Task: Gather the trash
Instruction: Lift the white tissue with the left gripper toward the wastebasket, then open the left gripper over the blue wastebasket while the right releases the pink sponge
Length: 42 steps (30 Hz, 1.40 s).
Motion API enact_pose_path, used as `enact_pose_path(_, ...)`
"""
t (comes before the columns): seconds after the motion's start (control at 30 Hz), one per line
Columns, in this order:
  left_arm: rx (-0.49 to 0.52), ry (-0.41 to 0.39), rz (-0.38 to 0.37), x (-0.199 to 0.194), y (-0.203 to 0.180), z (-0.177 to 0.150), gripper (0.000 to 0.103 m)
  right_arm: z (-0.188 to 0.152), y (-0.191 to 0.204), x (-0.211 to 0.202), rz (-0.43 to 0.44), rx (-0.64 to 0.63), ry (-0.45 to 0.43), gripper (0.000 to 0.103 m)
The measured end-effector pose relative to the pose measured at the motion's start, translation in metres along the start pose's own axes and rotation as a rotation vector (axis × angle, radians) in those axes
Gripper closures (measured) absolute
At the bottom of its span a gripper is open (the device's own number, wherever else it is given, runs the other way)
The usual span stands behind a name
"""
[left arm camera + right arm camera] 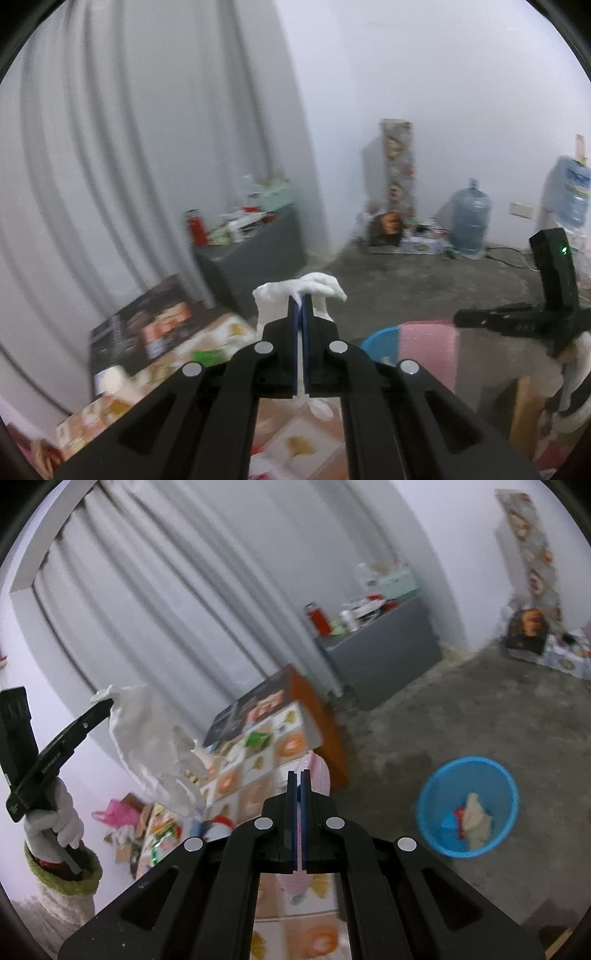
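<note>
My left gripper (300, 301) is shut on a crumpled white plastic bag (295, 291) that bulges past its fingertips. In the right wrist view the same gripper (107, 703) is at the left, in a white-gloved hand (59, 816), and the white bag (147, 746) hangs from it above the table. My right gripper (299, 773) is shut on a thin pink dotted bag (319, 775). The left wrist view shows it (458, 317) at the right with the pink bag (428, 347) hanging below. A blue basket (467, 805) stands on the floor with some trash inside.
A table with a patterned cloth (258, 760) carries a dark box (251, 709) and scattered litter (122, 812). A grey cabinet (391, 657) with a red flask (319, 618) stands by the curtain. A water jug (471, 218) sits on the concrete floor by the far wall.
</note>
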<state>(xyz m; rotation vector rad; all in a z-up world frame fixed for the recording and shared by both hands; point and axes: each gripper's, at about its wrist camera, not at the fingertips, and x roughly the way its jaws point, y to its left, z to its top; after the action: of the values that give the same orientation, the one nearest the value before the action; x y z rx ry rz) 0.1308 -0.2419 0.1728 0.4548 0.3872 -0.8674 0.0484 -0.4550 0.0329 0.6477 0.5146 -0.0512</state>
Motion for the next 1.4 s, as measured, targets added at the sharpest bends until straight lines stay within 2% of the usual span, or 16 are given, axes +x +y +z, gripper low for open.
enact_pose_path(0.13, 0.006, 0.026, -0.116, 0.042, -0.043, 0.019, 0.101, 0.001, -0.029, -0.015, -0.062, 0.037, -0.031, 0.103)
enact_pose_path(0.33, -0.005, 0.109, -0.260, 0.099, -0.100, 0.027, 0.101, -0.001, -0.070, -0.024, -0.146, 0.084, -0.040, 0.103)
enact_pose_path(0.57, 0.014, 0.233, -0.354, 0.179, -0.167, 0.015, 0.101, -0.004, -0.127, -0.005, -0.231, 0.167, -0.005, 0.103)
enact_pose_path(0.73, 0.050, 0.309, -0.367, 0.236, -0.204, 0.001, 0.101, -0.008, -0.174, 0.022, -0.271, 0.257, 0.050, 0.103)
enact_pose_path(0.93, 0.053, 0.395, -0.331, 0.302, -0.216, -0.020, 0.100, -0.008, -0.215, 0.059, -0.300, 0.339, 0.076, 0.103)
enact_pose_path(0.97, 0.054, 0.408, -0.325, 0.314, -0.217, -0.024, 0.096, -0.008, -0.221, 0.067, -0.296, 0.349, 0.074, 0.099)
enact_pose_path(1.0, 0.057, 0.421, -0.310, 0.325, -0.217, -0.030, 0.084, -0.010, -0.229, 0.074, -0.301, 0.363, 0.077, 0.097)
enact_pose_path(1.03, 0.062, 0.431, -0.279, 0.338, -0.216, -0.036, 0.076, -0.013, -0.238, 0.086, -0.326, 0.379, 0.083, 0.090)
enact_pose_path(1.07, 0.061, 0.445, -0.244, 0.350, -0.214, -0.043, 0.064, -0.017, -0.247, 0.097, -0.330, 0.386, 0.099, 0.080)
enact_pose_path(1.2, 0.014, 0.486, -0.210, 0.362, -0.200, -0.055, 0.063, -0.038, -0.261, 0.113, -0.353, 0.431, 0.150, 0.078)
enact_pose_path(1.4, 0.016, 0.451, -0.240, 0.333, -0.182, -0.053, 0.063, -0.056, -0.246, 0.091, -0.333, 0.409, 0.135, 0.077)
